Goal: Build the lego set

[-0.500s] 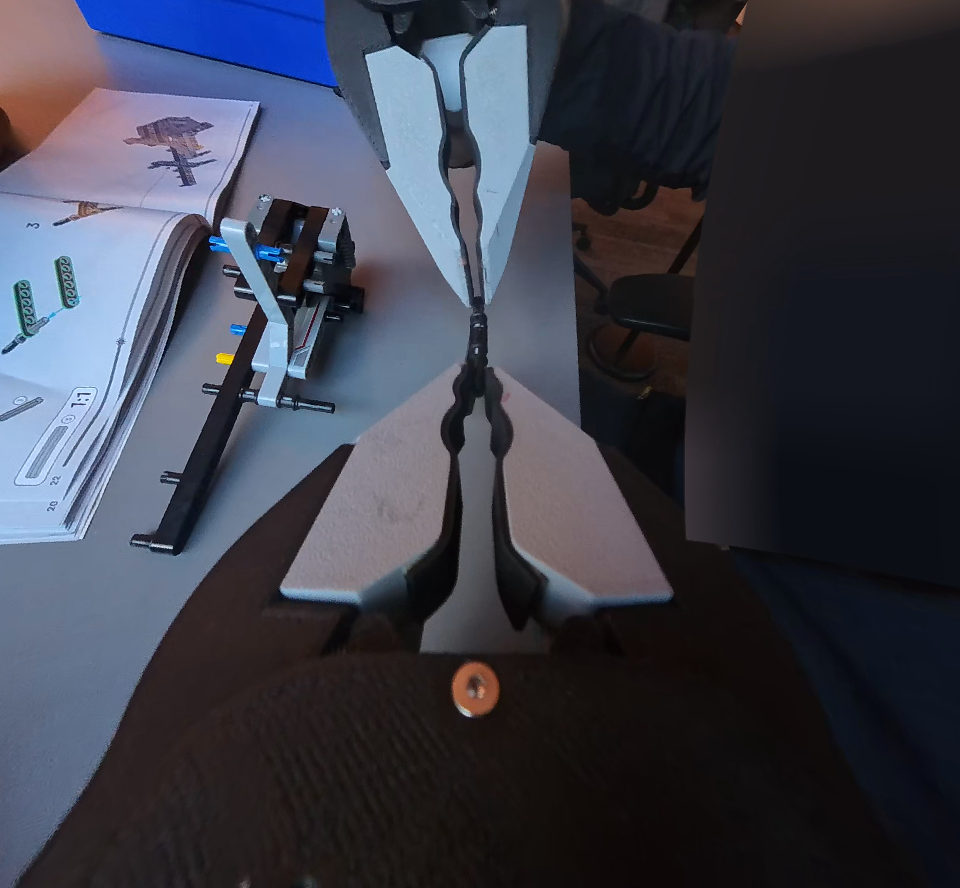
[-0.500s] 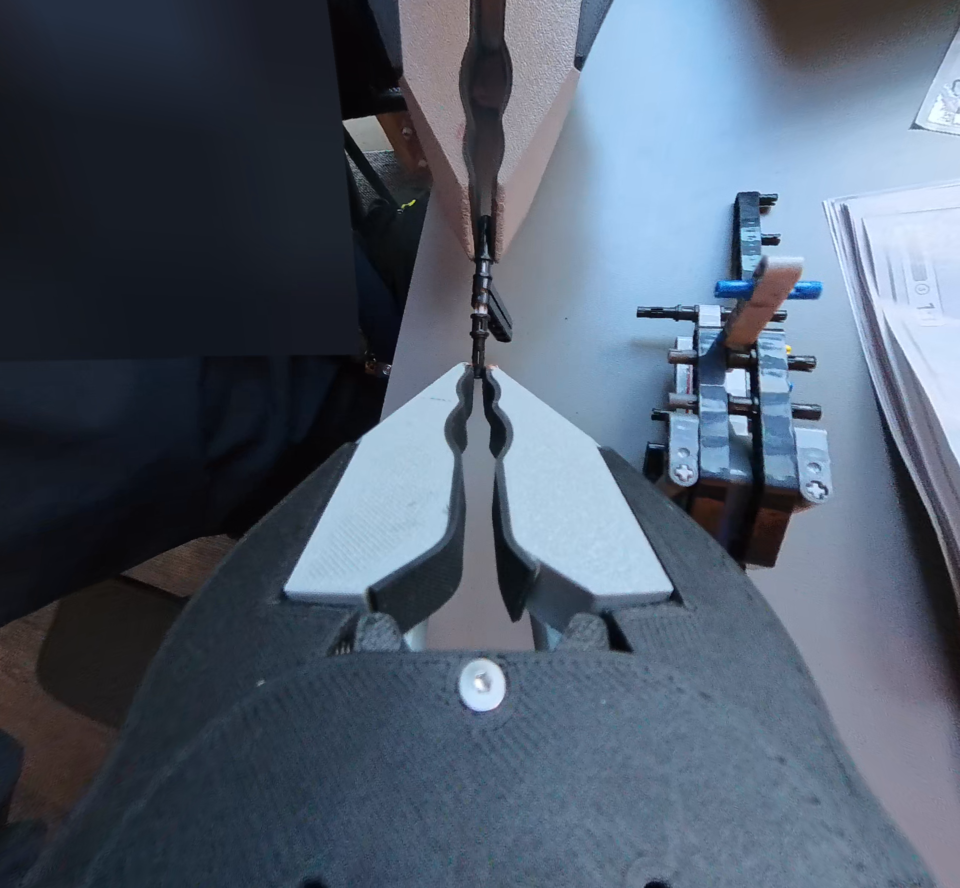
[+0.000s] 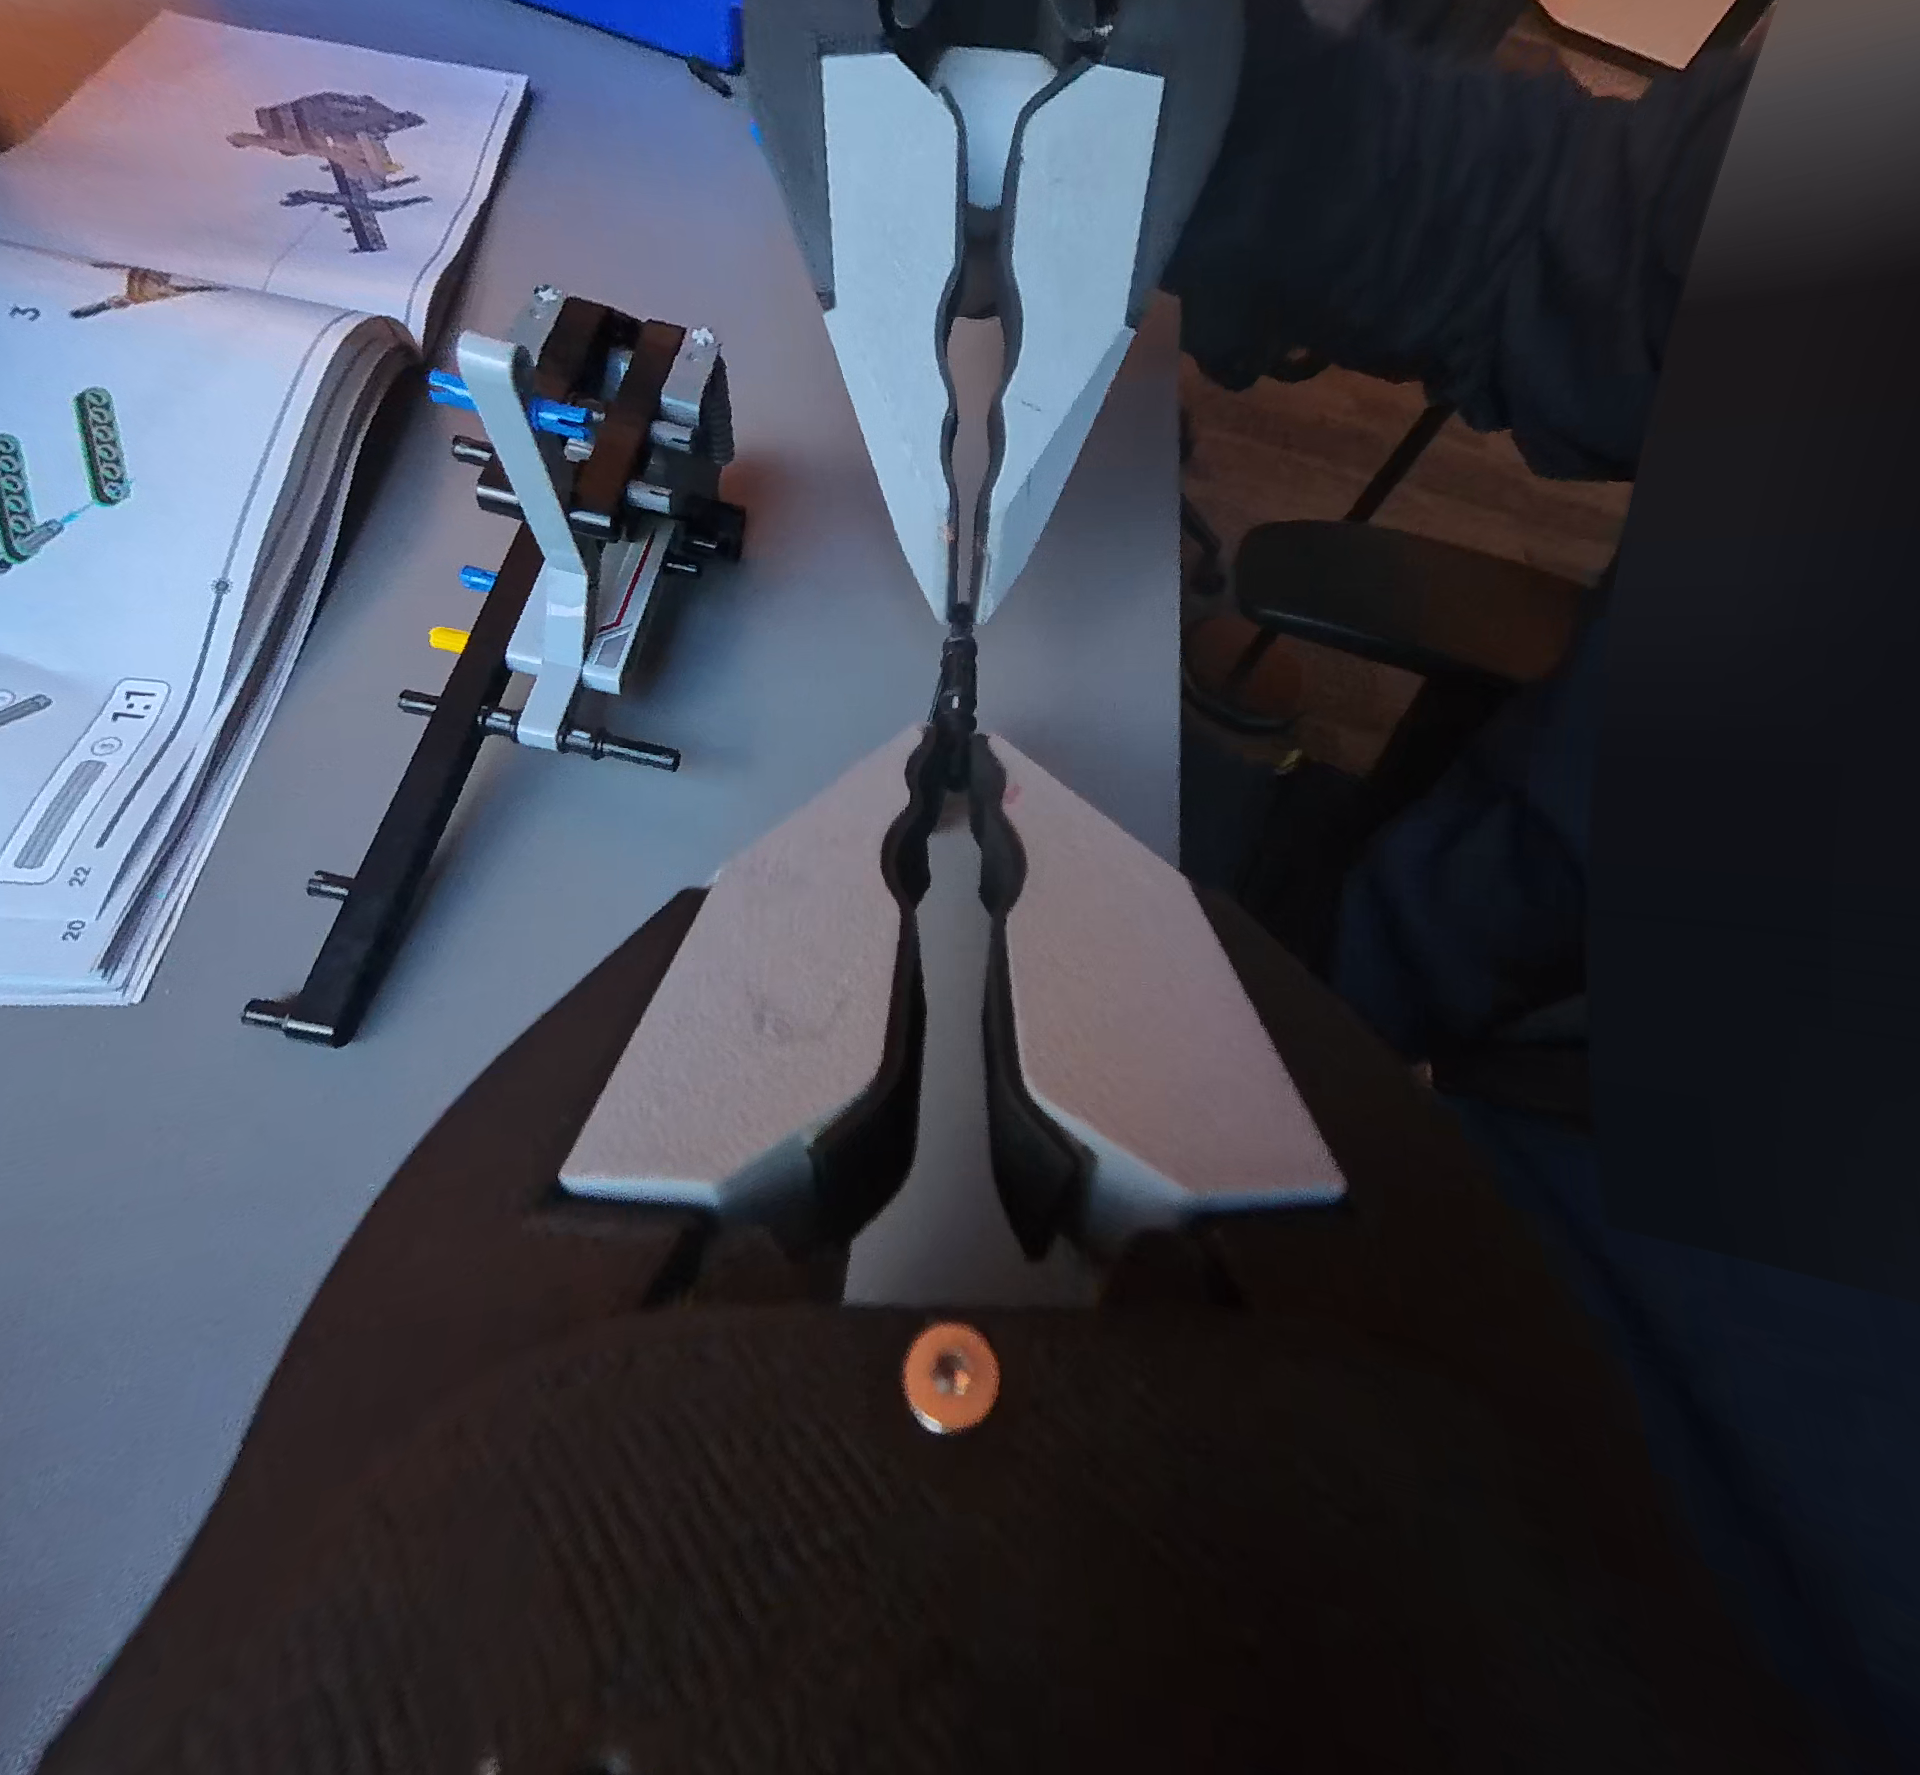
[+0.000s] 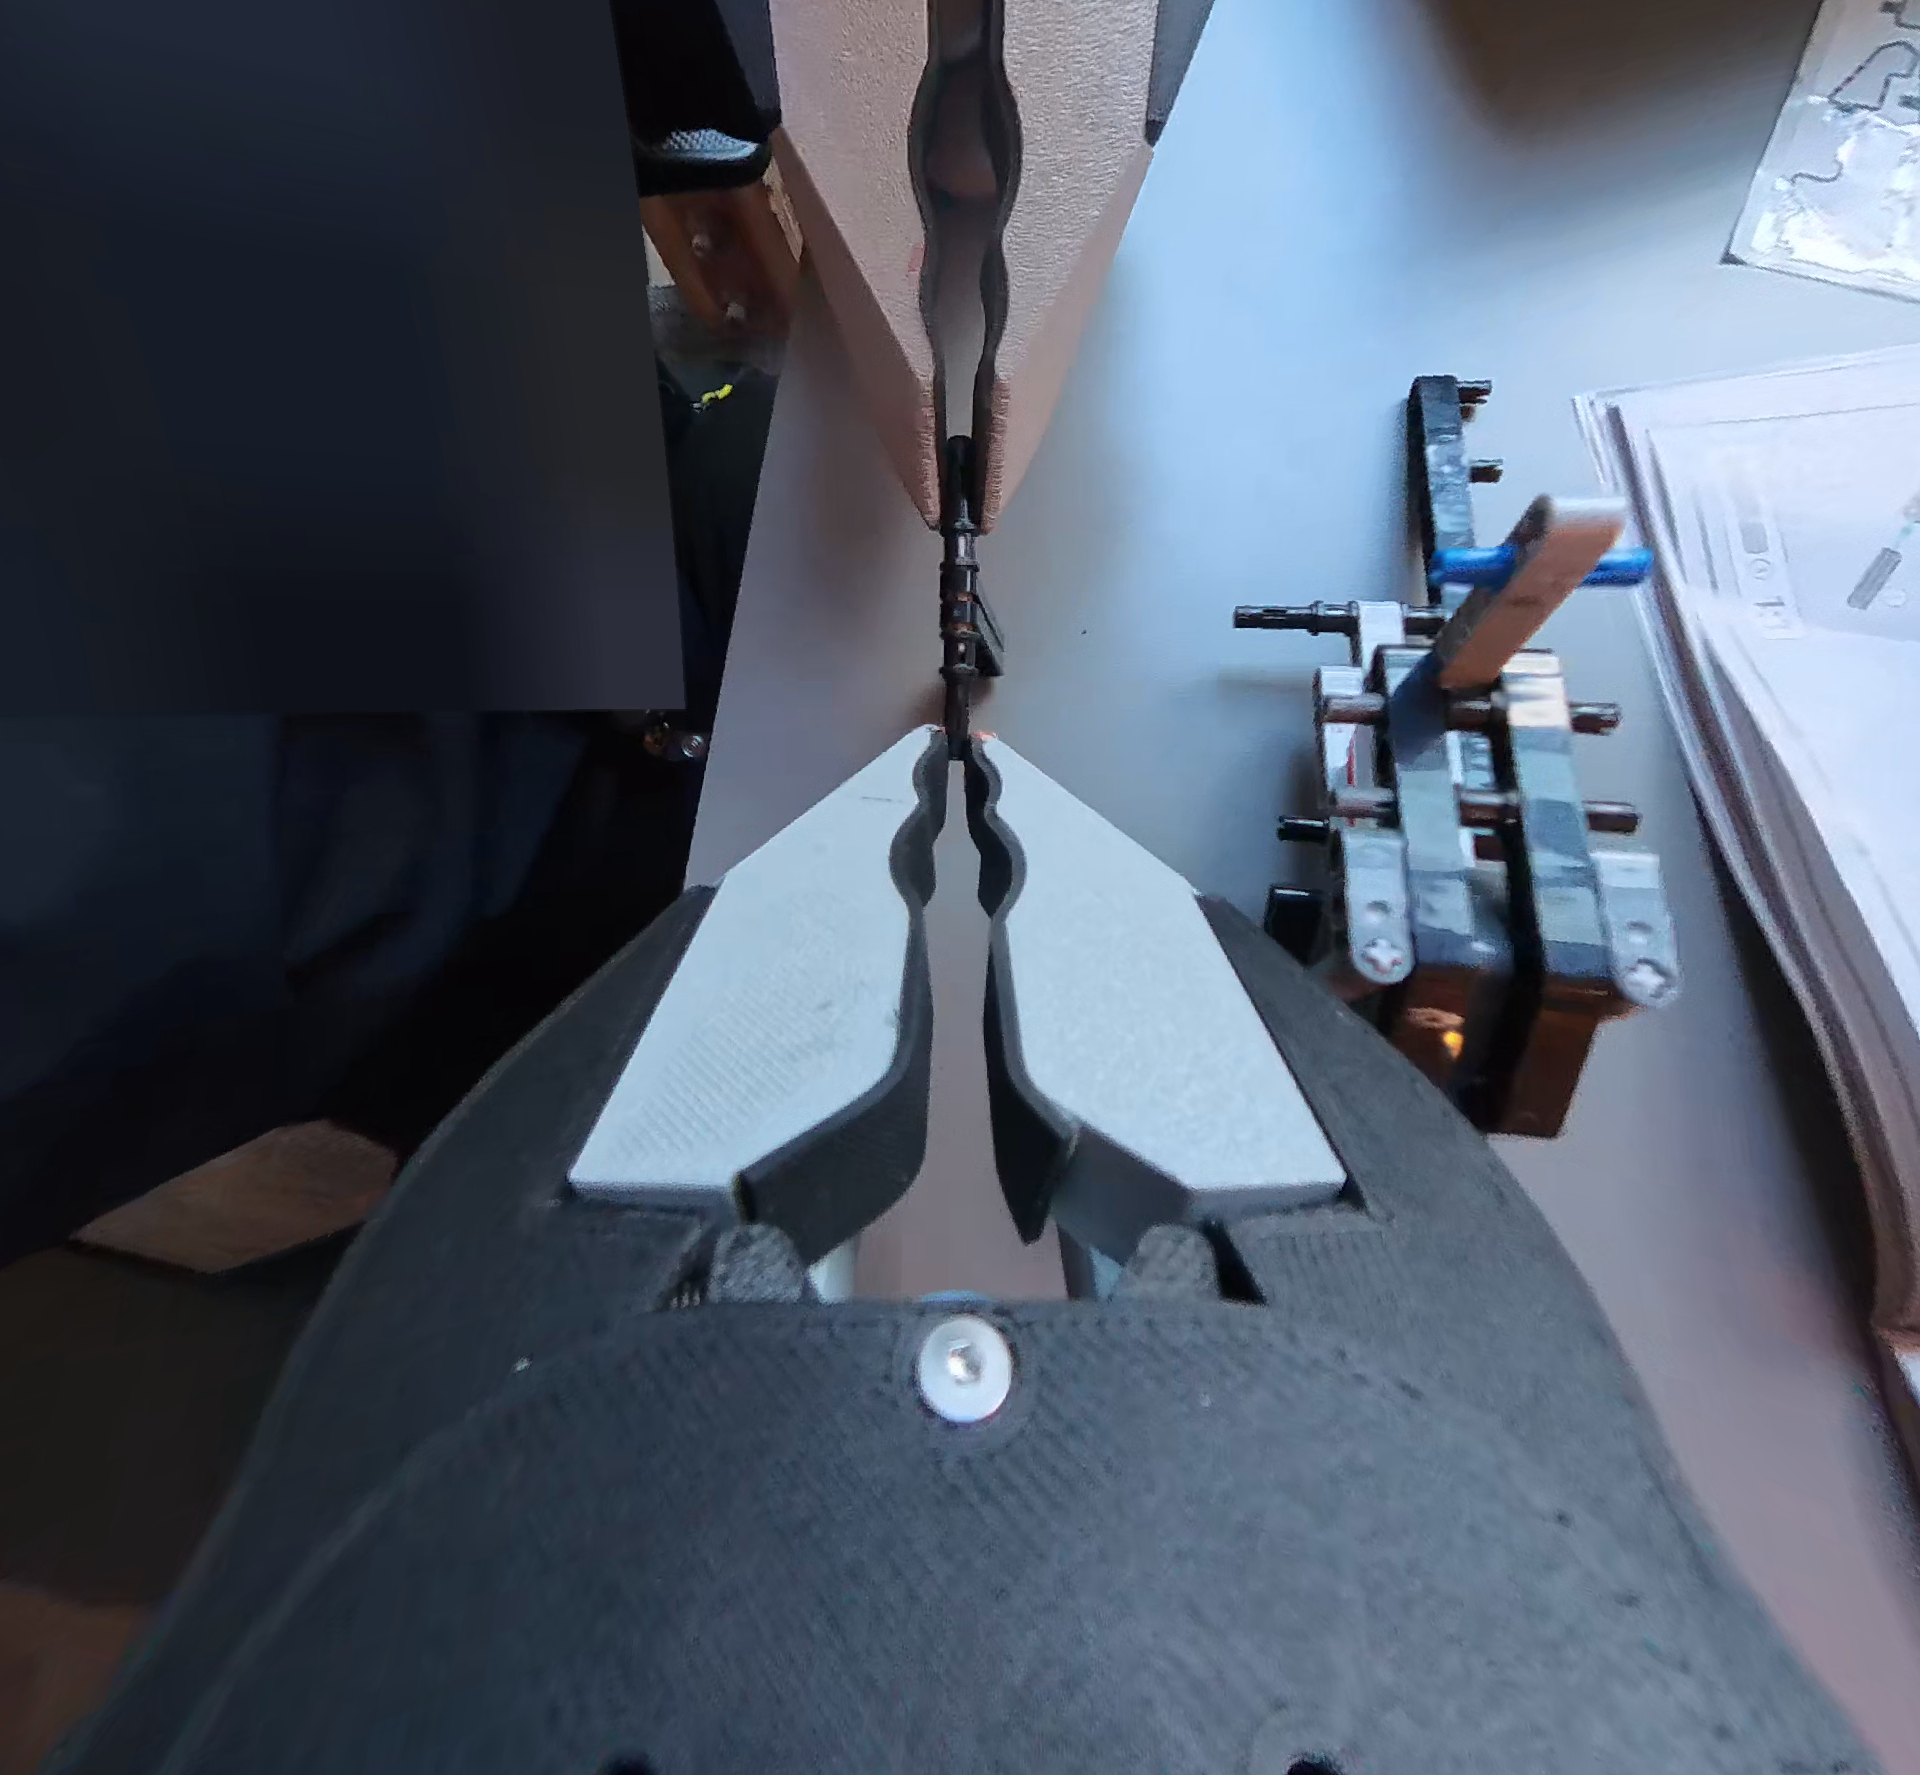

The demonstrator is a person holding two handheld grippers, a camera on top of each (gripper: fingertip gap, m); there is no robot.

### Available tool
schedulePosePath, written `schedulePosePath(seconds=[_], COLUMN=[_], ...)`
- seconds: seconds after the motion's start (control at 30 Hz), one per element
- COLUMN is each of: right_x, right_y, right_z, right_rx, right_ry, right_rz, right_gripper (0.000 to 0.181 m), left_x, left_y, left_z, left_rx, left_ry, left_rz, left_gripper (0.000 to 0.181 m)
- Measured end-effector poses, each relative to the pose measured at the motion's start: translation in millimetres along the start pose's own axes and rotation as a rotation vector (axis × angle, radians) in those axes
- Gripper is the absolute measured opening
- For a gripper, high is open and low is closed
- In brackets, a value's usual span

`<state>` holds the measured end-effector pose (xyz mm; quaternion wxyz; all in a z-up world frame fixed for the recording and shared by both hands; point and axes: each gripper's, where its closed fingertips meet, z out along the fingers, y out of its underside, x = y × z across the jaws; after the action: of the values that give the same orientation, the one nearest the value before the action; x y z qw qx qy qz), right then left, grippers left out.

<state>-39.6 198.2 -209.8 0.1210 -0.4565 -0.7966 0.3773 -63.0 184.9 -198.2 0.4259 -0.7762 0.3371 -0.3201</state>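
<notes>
The 2 grippers meet tip to tip, left gripper and right gripper, with only a small black pin piece between the jaws. Bare grey table lies beneath. Beside the jaws stands the lego assembly, the open instruction booklet beyond it.

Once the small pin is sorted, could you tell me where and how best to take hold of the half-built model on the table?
Grip the half-built model across its blocky black-and-grey body, coming from above with one finger on each flat side. The long black beam and the protruding pins offer poor purchase, and the tilted grey arm might pivot. Both the left gripper and right gripper are currently shut on the black pin piece.
</notes>
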Motion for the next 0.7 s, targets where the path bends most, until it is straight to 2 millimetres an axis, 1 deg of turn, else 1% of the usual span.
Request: schedulePosePath(seconds=[0.2,0.3,0.37,0.43,0.6,0.7], right_x=[5.8,4.8,1.9,4.7,6.0,4.9], right_y=[2.6,4.5,7.2,8.9,4.2,-5.7], right_z=[8.7,14.8,19.9,23.2,19.1,15.2], right_rx=[0.064,0.098,0.094,0.09,0.132,0.201], right_ry=[0.028,-0.021,-0.046,-0.015,0.013,0.022], right_rz=[0.013,0.029,0.025,0.0,-0.014,-0.015], right_gripper=[0.0,0.0,0.0,0.0,0.001,0.0], left_x=[-4.5,-4.5,-3.6,-5.6,-7.8,-7.1], left_y=[2.4,3.2,3.7,3.6,0.1,-0.8], left_z=[-0.5,-0.6,0.8,2.1,-0.6,0.7], left_rx=[-0.012,-0.016,-0.024,-0.027,0.0,0.002], left_ry=[-0.015,0.001,0.017,0.003,0.021,0.035], left_rz=[-0.034,-0.054,-0.064,-0.062,-0.087,-0.093], left_gripper=[0.002,0.003,0.003,0.003,0.003,0.003])
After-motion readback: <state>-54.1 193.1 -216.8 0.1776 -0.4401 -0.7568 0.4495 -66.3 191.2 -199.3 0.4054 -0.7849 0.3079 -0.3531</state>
